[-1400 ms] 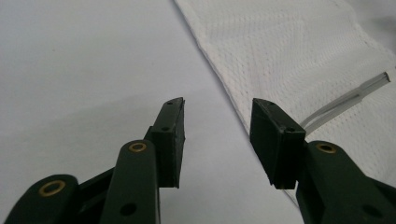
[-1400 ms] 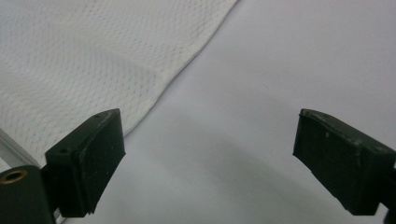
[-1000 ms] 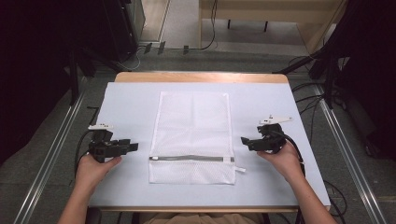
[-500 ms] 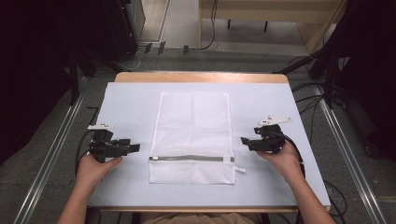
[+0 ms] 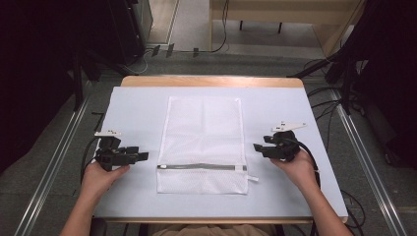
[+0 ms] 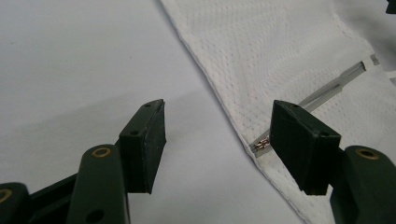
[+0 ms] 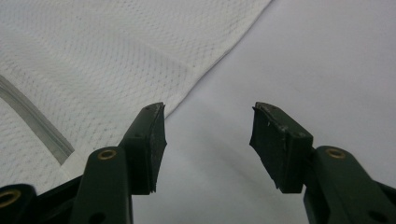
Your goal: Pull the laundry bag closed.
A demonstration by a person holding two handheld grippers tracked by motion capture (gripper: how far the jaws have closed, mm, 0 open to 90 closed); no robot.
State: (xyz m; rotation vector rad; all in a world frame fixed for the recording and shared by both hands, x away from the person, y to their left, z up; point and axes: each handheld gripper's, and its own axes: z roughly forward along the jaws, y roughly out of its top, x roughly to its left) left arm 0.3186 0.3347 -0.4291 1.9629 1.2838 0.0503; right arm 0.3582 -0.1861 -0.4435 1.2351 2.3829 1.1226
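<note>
Nothing started yet, by the look of it. The mesh bag (image 5: 202,143) lies flat mid-bench, long way front to back, its zipper (image 5: 200,167) running across near the front edge and apparently closed; the pull's end isn't clear. Your left tongs (image 5: 142,156) sit just off the bag's left edge, level with the zipper, jaws wide apart, holding nothing. In the left gripper view the zipper end (image 6: 263,144) shows right by one jaw. Your right tongs (image 5: 256,147) sit off the right edge, jaws also wide, empty. Still to do: grip the bag and work it.
</note>
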